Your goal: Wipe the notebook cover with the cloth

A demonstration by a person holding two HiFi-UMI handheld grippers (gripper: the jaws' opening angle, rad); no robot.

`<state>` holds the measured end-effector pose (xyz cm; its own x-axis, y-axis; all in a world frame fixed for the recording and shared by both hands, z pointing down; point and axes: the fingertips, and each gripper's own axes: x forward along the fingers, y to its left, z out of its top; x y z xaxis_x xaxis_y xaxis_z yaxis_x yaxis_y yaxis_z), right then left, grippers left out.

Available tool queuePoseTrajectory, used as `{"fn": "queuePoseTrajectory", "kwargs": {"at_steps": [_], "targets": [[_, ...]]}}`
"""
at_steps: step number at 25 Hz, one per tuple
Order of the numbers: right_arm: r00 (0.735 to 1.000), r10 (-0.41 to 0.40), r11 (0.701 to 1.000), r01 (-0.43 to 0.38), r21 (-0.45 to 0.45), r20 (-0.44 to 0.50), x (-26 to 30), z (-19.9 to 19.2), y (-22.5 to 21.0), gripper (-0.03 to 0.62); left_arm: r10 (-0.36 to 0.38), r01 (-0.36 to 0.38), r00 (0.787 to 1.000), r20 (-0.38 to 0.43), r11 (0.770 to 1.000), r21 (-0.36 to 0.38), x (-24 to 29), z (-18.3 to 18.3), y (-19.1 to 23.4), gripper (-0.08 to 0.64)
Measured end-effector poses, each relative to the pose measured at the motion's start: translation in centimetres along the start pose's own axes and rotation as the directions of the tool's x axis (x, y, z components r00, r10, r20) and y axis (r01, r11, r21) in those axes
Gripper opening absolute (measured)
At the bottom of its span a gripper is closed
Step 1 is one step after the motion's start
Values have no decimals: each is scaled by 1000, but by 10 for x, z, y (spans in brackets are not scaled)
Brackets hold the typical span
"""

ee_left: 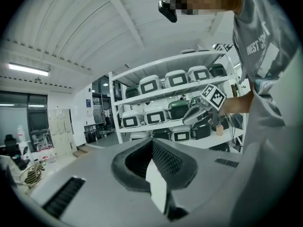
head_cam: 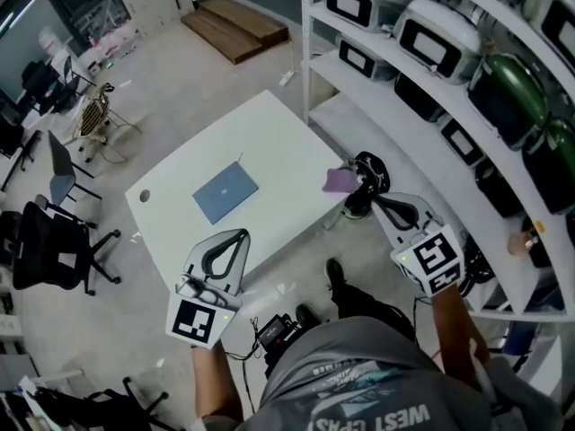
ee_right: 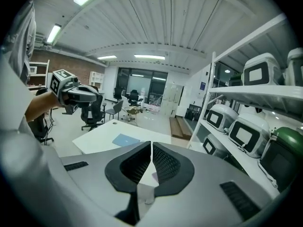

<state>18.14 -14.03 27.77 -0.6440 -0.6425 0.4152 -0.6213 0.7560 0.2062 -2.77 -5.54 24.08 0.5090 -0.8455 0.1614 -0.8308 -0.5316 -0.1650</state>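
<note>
A blue notebook lies closed on the white table, left of its middle. It also shows in the right gripper view as the notebook, far ahead. A purple cloth sits at the table's right edge; a sliver of the cloth shows through the gap under the right jaws. My right gripper hovers off the table's right corner, a little short of the cloth, shut and empty. My left gripper is held below the table's near edge, its jaws shut with nothing between them.
White shelving with white and green appliances runs along the right. A black stool-like object stands by the table's right corner. Office chairs are at the left. A wooden pallet lies far behind the table.
</note>
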Motion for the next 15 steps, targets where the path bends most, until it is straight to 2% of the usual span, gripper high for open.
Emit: {"fn": "queuePoseTrajectory", "kwargs": {"at_steps": [6,8,11,15], "targets": [[992,96,995,-94,23,-86,77,-37,-32,37,90,-92,993,-77,995,-27,14,-14,28,2],[986,122,992,-119,32,-117,105,-54,-45,106,114,-118,989,-97,992,-35,25,-17,36,2],[969,173,985,-167,49,-175,143,-83,-60,135,148,-155,982,-121,987,-53,43,-21,46,2],[931,250,968,-238,79,-266,187,-125,-69,198,178,-191,970,-164,979,-73,62,-33,52,2]]}}
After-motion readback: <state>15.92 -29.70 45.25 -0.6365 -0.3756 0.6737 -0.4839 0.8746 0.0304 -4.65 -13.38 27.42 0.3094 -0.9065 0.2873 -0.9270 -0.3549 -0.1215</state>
